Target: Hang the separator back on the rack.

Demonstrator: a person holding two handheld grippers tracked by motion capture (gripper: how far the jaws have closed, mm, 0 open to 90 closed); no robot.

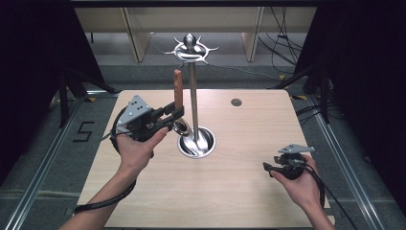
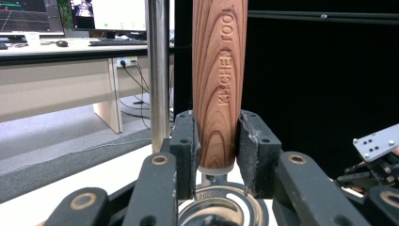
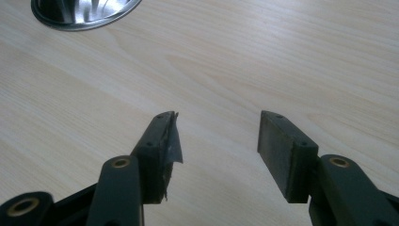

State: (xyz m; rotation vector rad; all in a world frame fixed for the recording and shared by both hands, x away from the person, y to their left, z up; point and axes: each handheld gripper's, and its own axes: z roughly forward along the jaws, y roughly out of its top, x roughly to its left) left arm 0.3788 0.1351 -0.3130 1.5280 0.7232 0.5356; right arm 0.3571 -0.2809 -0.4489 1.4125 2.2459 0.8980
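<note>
One wood-grained utensil handle (image 2: 219,84), stamped "KITCHEN TOOL", stands upright, metal-collared below.

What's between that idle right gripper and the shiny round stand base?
Nothing: the high view shows bare table between the right gripper and the stand base.

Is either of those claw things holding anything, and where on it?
The left gripper clamps a wooden-handled kitchen tool at the handle's lower end, just above its metal part. The right gripper holds nothing; its jaws stand open.
</note>
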